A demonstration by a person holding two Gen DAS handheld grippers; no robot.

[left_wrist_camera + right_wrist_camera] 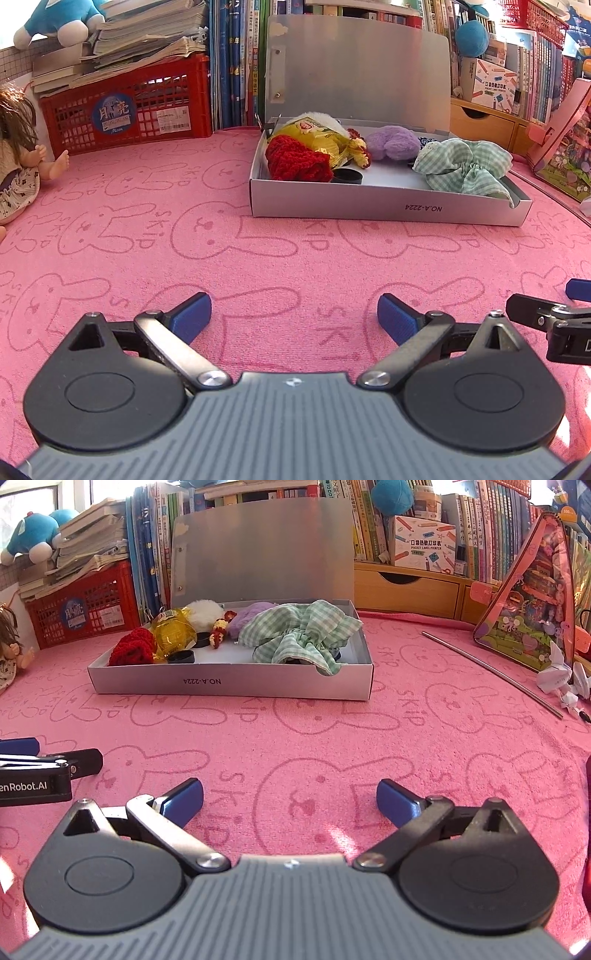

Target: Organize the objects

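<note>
Item: grey cardboard box [229, 686], lid upright at the back, set on my bench under a pink rabbit-print towel [332, 738]. Contents, left to right from the right wrist view: red crocheted piece [133, 648], yellow snack packet [173, 631], white fluffy ball [203, 614], black round cap [181, 657], small red-and-yellow knitted doll [219, 631], lilac plush [247, 618], and a green gingham cloth [299, 635] bunched at the right end, one corner draped over the notch in the front wall. Outside the box: a thin metal rod [491, 672] lying on the towel to the right, near a folded white paper figure [557, 677]; a doll [18, 166] sitting at far left. My left gripper [293, 314] and right gripper [290, 797] hover side by side low over bare towel, well short of the box, fingers spread wide on both and nothing between them. Risks as I judge them: the overhanging gingham corner could snag and drag the cloth out if I reach in over that wall; the rod looks thin and flat to the towel, so the fingers may pinch terry loops instead of it; the grippers sit close enough together to knock each other.
</note>
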